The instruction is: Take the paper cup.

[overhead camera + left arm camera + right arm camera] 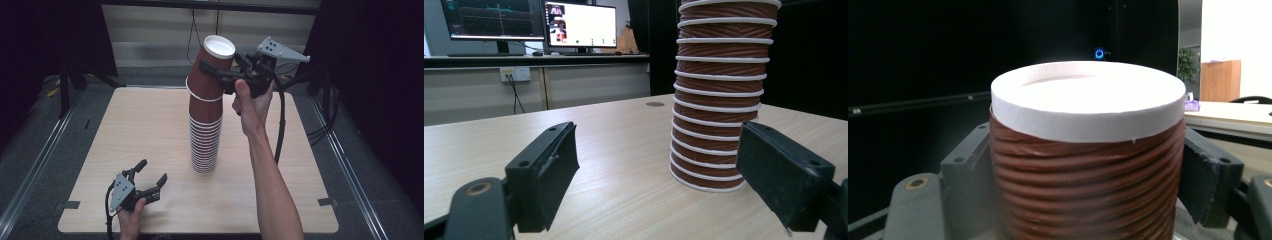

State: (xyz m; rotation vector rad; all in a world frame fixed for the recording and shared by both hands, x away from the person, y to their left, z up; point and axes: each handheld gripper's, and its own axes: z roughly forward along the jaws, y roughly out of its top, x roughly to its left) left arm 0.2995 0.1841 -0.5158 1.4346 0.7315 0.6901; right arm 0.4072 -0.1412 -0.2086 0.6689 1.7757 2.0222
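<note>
The wooden desk point(150, 130) sits on grey floor in a dark-curtained room; monitors point(529, 22) stand on a far counter. At its middle rises an upside-down stack of brown paper cups point(205, 135). The right tool point(220, 75) is clamped on the top cup point(212, 65), tilted and barely lifted; judging by this, unstacking has only begun. The left tool point(150, 180), jaws apart, rests empty near the front edge.

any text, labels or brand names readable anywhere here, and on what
None can be read.
Paper cups: plain brown ribbing with white rims, no print.
Two monitors beyond the table: graphs and windows showing, too small and blurred to read.
Grippers: no markings legible.
</note>
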